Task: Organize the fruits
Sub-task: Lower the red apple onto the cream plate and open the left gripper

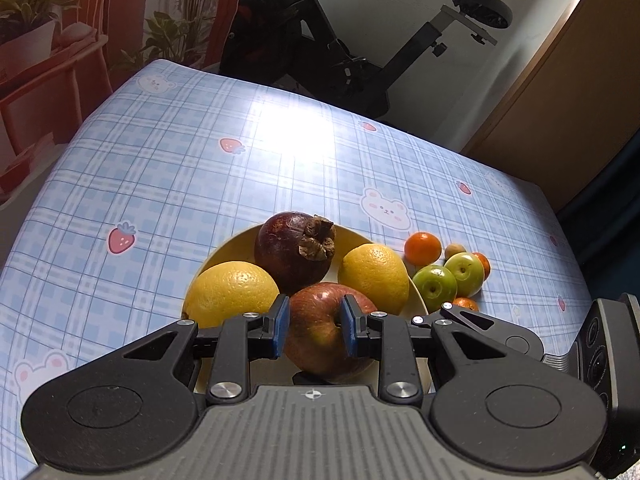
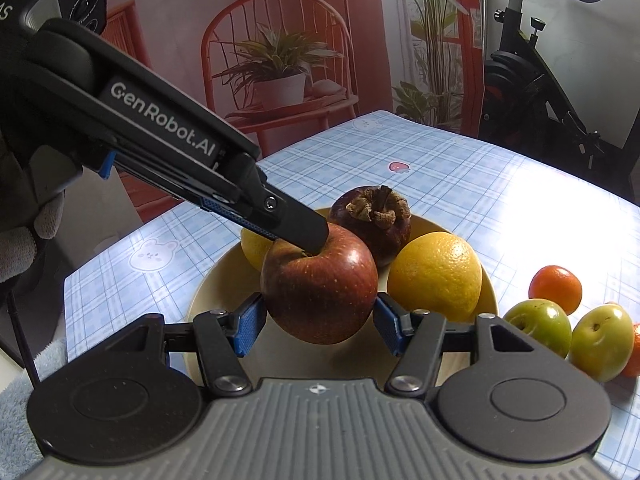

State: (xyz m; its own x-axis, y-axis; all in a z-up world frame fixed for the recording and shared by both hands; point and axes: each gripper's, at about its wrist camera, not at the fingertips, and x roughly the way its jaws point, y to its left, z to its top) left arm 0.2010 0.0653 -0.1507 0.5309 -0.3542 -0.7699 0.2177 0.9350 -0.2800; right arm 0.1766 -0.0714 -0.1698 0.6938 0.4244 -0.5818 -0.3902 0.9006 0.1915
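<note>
The right fingers (image 2: pixel 318 322) clasp the apple (image 2: pixel 320 288) at its sides, it seems; the left fingers (image 2: pixel 316 240), nearly clenched and empty, rest on its top; it sits on the plate (image 2: pixel 208 300) among lemons; next, lift it clear.

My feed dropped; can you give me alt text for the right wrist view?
The right hand-held gripper clamps a red apple over a yellow plate. The left hand-held gripper touches the apple's top, beside a mangosteen and a lemon.
</note>
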